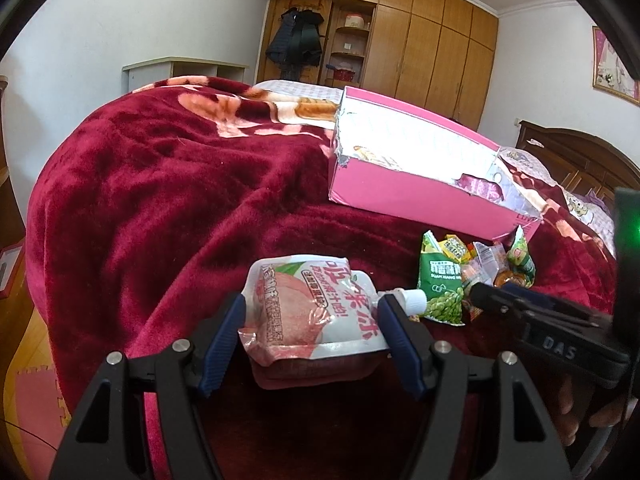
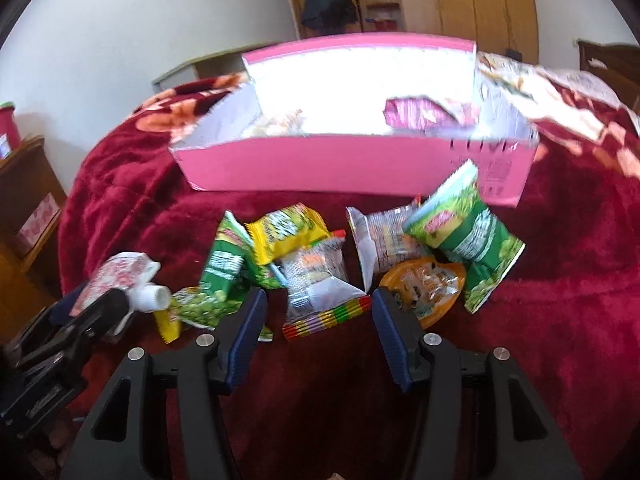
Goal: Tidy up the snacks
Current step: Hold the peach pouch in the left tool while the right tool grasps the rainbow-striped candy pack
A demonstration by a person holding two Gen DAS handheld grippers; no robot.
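The left tool [image 1: 310, 334] straddles the peach drink pouch [image 1: 310, 304] on the bed's red blanket [image 1: 160, 200], jaws wide, not yet gripping. The right tool [image 2: 318, 334], also released, hovers by the snack pile [image 2: 340, 256] near the pink box [image 2: 352, 168]. The pouch's slack film could slip or buckle once squeezed.

A home bedroom: a bed under a red plush blanket [image 1: 160, 184], backed by wooden wardrobes [image 1: 436, 48].

We see bright daylight glare washing out the pink box's [image 2: 352, 172] inner wall; the right wrist view is motion-blurred, the left sharp. Fisheye bending darkens both views' corners.
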